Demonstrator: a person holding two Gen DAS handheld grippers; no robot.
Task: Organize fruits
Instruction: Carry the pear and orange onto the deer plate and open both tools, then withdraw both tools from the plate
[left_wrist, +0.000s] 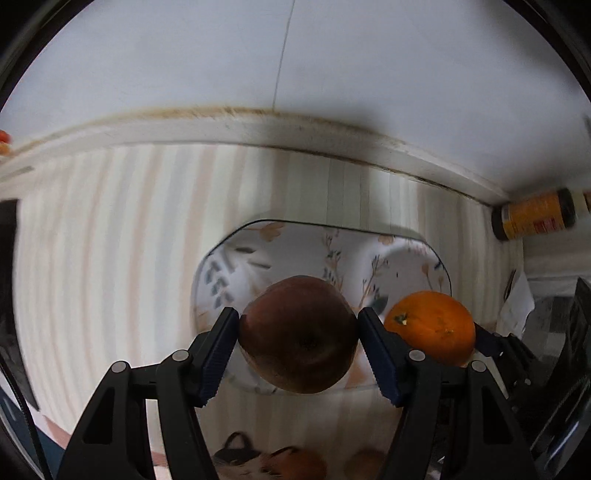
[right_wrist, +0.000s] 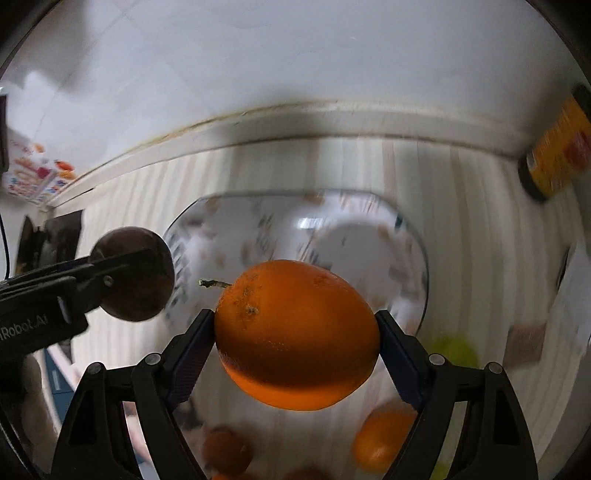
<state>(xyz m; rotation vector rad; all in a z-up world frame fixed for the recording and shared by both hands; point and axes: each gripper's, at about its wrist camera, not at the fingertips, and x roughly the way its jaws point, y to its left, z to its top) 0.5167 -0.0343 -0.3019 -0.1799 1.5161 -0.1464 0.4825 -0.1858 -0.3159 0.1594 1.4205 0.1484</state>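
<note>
A glossy oval tray (left_wrist: 236, 254) with a dark rim and a printed leaf-and-flower pattern lies on a striped cloth (left_wrist: 110, 240), and both held fruits hang above it. The left gripper (left_wrist: 298, 332) is clamped on a dark reddish-brown apple (left_wrist: 298, 339), smooth and round, over the near part of the tray; its ribbed pads (left_wrist: 221, 354) press the fruit from both sides. The right gripper (right_wrist: 295, 339) is closed on a dimpled orange (right_wrist: 295, 336) with a dry stem stub, just right of the apple and over the tray's near right edge. Beyond the tray, a pale ledge (left_wrist: 258, 127) runs below a white wall (left_wrist: 295, 55), and a yellow-labelled jar (left_wrist: 535, 218) with a dark lid lies on its side off the tray's far right corner. On the cloth nearer than the tray sit loose fruits: a second orange (right_wrist: 380, 439), a brownish round one (right_wrist: 225, 450), and a yellow-green blur (right_wrist: 454, 350) that may be another fruit, too smeared to name. The held apple and orange hide the tray's near rim, motion blur softens the tray's pattern in the right wrist view, and the fruits along the bottom are cut off by the gripper frames. A colourful printed sheet (right_wrist: 33, 177) lies well left of the tray.
</note>
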